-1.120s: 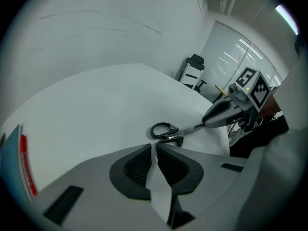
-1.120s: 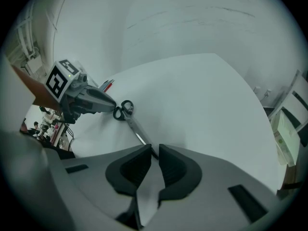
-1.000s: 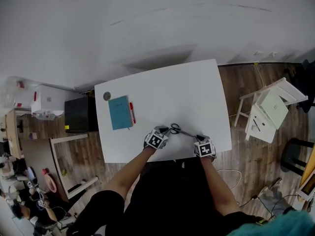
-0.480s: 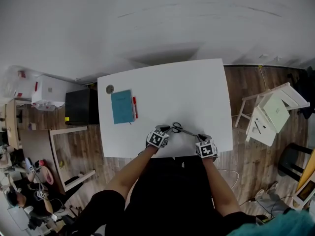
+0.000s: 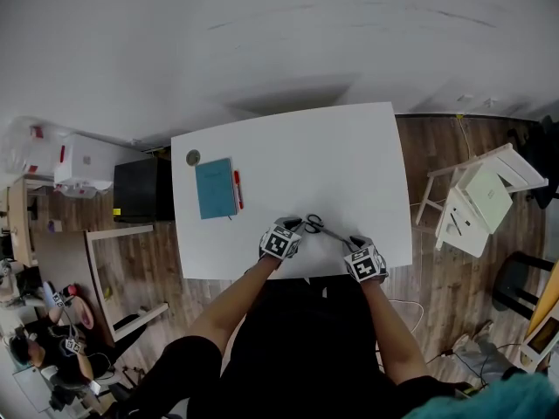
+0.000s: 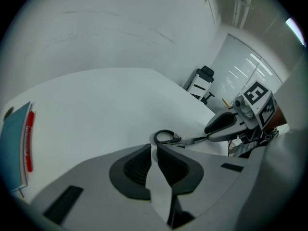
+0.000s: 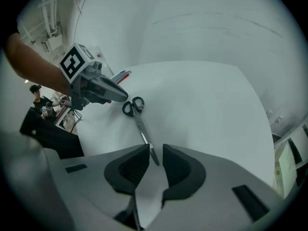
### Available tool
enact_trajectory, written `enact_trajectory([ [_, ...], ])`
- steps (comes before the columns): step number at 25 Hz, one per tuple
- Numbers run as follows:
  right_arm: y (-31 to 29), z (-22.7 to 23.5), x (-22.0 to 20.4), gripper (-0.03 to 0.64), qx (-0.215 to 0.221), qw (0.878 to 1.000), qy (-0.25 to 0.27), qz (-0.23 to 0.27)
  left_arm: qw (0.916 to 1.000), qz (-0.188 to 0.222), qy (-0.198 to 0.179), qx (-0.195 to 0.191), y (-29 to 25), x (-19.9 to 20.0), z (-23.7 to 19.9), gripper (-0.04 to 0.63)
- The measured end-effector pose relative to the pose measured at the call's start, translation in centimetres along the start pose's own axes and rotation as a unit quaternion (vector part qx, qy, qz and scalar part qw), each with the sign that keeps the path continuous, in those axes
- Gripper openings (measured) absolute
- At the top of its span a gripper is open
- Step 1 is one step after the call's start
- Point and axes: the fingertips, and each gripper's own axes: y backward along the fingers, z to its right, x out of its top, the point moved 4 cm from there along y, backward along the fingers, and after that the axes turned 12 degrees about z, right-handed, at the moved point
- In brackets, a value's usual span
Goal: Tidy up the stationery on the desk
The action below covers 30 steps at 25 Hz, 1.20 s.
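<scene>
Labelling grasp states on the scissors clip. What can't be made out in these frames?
- Round object at the desk's far-left corner, head view: too small to identify.
- Scissors blade tips, head view: hidden under the right hand-held gripper.
- Teal notebook, left gripper view: cut off by the picture's edge.
- Left hand-held gripper's jaws, head view: hidden by its marker cube.

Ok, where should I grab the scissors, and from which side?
Probably the closed blades, near the pivot, with the right gripper. The scissors lie flat on the desk with the tip pointing into its open jaws, so sliding forward along them would straddle one narrow bar. The black handle loops lie at the far end.
</scene>
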Motion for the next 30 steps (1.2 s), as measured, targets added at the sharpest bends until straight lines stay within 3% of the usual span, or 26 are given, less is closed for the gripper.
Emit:
enact_trajectory([
  [3,-0.2,-0.5,0.4,0.081,0.008,1.000,0.027,-0.014,1.0000,0.009,0.000,0.002,-0.2,0.5,-0.2,0.044],
  [7,-0.4,-0.6,0.2,0.080,0.007,0.997,0.067,-0.034,0.9997,-0.010,-0.015,-0.016,-0.7,-0.1,0.6,0.044],
  [13,-0.5,0.0,0.4,0.075,0.029,0.996,0.064,-0.058,0.9954,-0.052,-0.071,-0.038,-0.3,-1.6,1.7,0.044],
  [21,-0.7,0.4,0.3,0.074,0.069,0.992,0.067,-0.083,0.9979,-0.042,-0.030,-0.040,0.6,-2.9,2.4,0.049],
  [30,-0.7,0.8,0.7,0.072,0.093,0.987,0.062,-0.113,0.9984,-0.040,-0.009,-0.038,1.4,-4.2,2.8,0.049],
])
